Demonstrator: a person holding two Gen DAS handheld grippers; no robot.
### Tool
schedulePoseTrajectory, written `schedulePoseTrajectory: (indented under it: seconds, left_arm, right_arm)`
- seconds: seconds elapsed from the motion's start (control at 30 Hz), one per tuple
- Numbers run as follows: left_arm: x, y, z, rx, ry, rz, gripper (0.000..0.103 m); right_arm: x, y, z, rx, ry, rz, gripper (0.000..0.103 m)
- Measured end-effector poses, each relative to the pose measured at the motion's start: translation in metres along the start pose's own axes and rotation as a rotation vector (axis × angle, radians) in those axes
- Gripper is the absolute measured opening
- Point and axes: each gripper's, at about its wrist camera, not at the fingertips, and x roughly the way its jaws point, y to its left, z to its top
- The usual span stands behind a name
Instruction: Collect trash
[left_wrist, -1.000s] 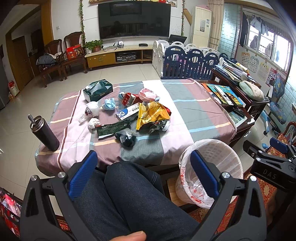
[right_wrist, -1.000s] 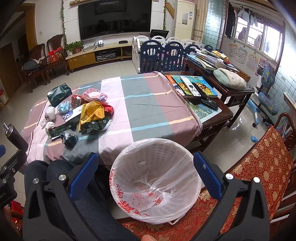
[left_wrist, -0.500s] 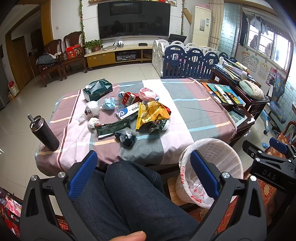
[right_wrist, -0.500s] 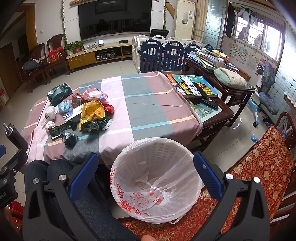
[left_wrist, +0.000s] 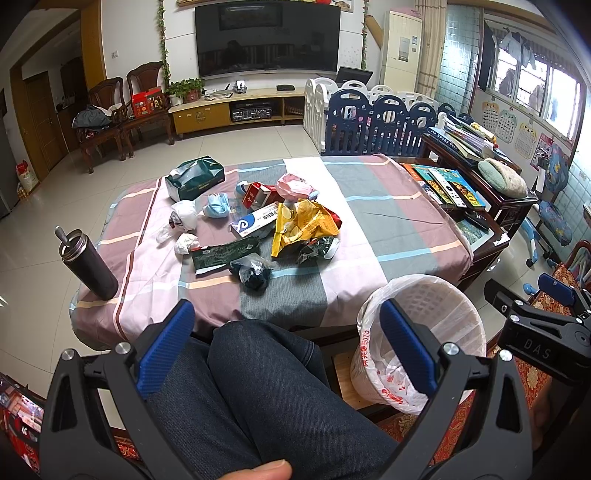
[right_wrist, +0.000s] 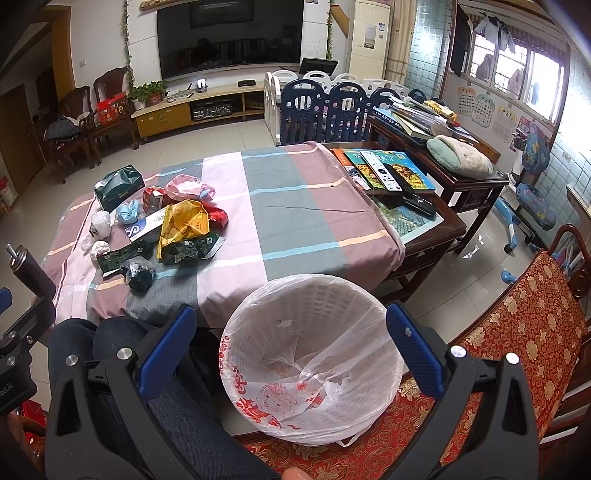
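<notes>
Blue-padded fingers on the left gripper are sitting spread wide w/ nothing between them, hovering over the person's dark-jeaned lap, short of the desk. Right gripper is likewise gaping wide & empty, hanging right above the white mesh bin, which is lined w/ a thin plastic bag w/ red print and standing just off the desk's near corner on a red patterned seat cushion.

Trash is lying in a loose heap on the desk's left half, on a striped pink/grey/mauve cloth: yellow snack bag in the middle, white-and-blue carton touching its left edge, red box behind that, pink wrapper at the back, blue face mask, crumpled white tissues, long dark green wrapper, and a knotted clear bag w/ dark contents nearest the lap. Green tissue pack is sitting at the far left of the heap. Dark steel flask is standing upright at the desk's left edge, apart from the heap. Right half of the cloth is lying bare. Books & remotes are resting on the side stand to the right.
</notes>
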Motion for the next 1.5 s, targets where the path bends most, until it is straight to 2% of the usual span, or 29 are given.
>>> schedulePoseTrajectory:
  seconds: [1.5]
  left_arm:
    - [0.0011,-0.0005,0.0011,0.001,0.003,0.0,0.1]
  right_arm:
    - [0.0006,-0.0029,0.0011,-0.001,-0.004,-0.006,0.101]
